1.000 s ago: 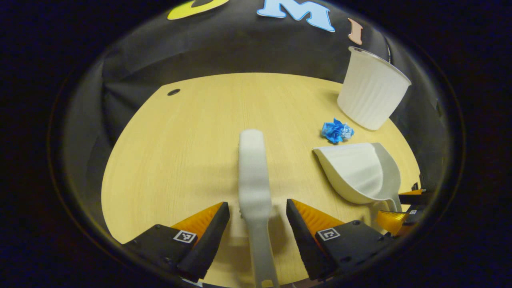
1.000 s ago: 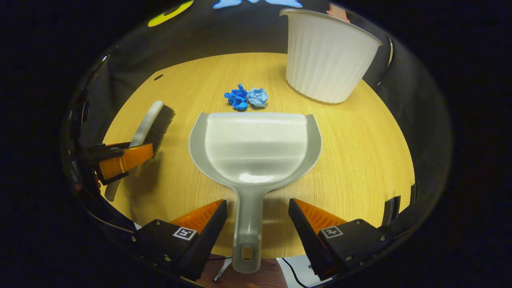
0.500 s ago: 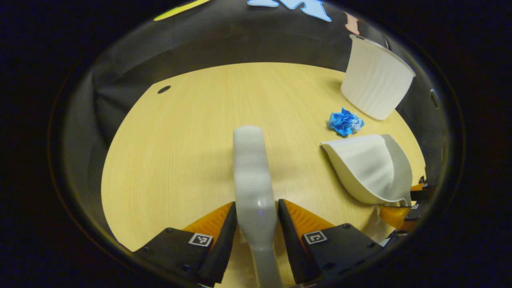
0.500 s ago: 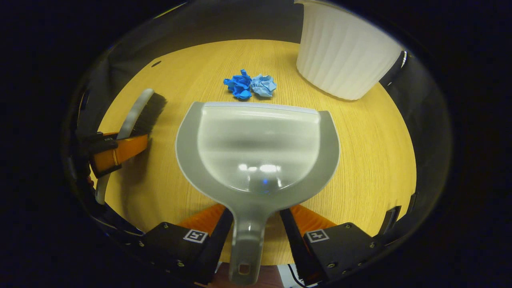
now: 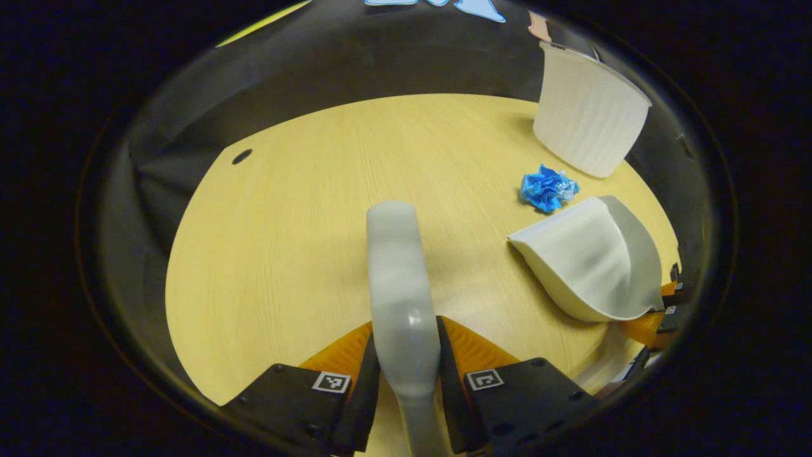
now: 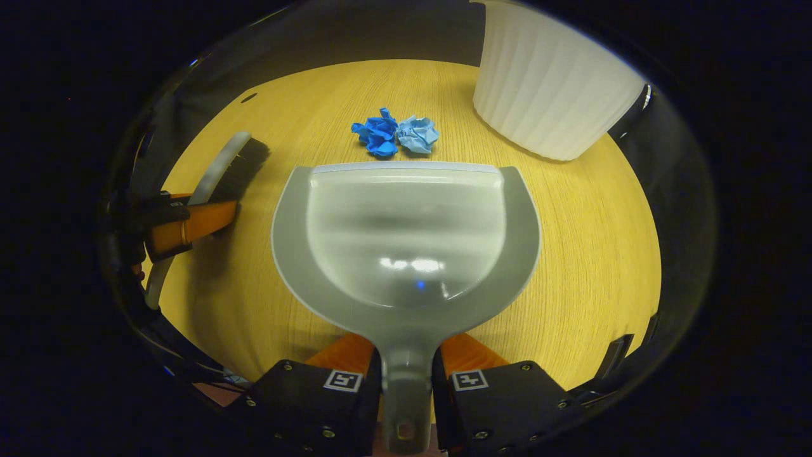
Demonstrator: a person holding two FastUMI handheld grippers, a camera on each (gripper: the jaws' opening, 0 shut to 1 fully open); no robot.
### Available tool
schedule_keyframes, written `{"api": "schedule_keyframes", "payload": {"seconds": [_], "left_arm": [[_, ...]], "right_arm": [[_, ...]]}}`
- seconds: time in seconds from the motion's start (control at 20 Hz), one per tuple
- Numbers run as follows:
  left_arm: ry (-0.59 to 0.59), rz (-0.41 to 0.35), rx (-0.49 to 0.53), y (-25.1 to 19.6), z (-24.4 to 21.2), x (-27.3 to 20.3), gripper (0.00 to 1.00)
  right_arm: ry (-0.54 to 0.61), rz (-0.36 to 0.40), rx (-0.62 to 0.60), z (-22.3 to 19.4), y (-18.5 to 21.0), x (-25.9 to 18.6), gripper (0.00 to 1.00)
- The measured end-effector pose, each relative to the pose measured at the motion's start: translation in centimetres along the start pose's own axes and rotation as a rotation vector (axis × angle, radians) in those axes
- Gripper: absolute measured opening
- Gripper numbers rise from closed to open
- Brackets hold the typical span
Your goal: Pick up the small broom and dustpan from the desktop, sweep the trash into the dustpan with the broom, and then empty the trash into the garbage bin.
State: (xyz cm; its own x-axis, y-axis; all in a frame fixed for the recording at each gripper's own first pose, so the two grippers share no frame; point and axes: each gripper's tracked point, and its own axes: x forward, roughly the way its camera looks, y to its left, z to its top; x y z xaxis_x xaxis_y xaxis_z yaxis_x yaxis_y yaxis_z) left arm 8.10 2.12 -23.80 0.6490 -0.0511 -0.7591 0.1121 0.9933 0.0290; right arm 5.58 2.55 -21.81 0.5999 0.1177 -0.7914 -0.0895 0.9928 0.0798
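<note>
Wooden desk (image 6: 590, 254) all around: the left gripper (image 5: 407, 368) has its jaws clamped on the broom (image 5: 396, 266) handle, and the right gripper (image 6: 406, 381) is closed tight on the dustpan (image 6: 406, 235) handle. Blue paper wads (image 6: 394, 132) sit just past the pan's front edge, with the white bin (image 6: 552, 89) a bit further back.
</note>
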Motion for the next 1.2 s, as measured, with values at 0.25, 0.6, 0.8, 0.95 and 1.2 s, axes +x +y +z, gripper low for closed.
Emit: {"api": "schedule_keyframes", "payload": {"seconds": [0.25, 0.6, 0.8, 0.95, 1.2], "left_arm": [[0.000, -0.019, 0.075, -0.7, 2.0, 1.3, 0.51], [-0.004, -0.050, 0.143, -2.4, 6.4, 3.9, 0.51], [0.005, -0.080, 0.229, -4.3, 8.6, 5.2, 0.48], [0.012, -0.127, 0.287, -6.5, 10.2, 6.5, 0.51], [0.043, -0.231, 0.418, -9.6, 12.2, 7.4, 0.48]], "right_arm": [[0.006, 0.010, -0.056, 0.0, -0.8, -0.4, 0.34], [-0.004, 0.045, -0.136, -0.2, -3.4, -1.2, 0.31], [0.010, 0.070, -0.203, -0.2, -5.1, -1.2, 0.31], [0.017, 0.093, -0.249, 0.2, -6.1, -1.4, 0.31], [0.029, 0.115, -0.309, 0.8, -7.1, -1.5, 0.31]]}}
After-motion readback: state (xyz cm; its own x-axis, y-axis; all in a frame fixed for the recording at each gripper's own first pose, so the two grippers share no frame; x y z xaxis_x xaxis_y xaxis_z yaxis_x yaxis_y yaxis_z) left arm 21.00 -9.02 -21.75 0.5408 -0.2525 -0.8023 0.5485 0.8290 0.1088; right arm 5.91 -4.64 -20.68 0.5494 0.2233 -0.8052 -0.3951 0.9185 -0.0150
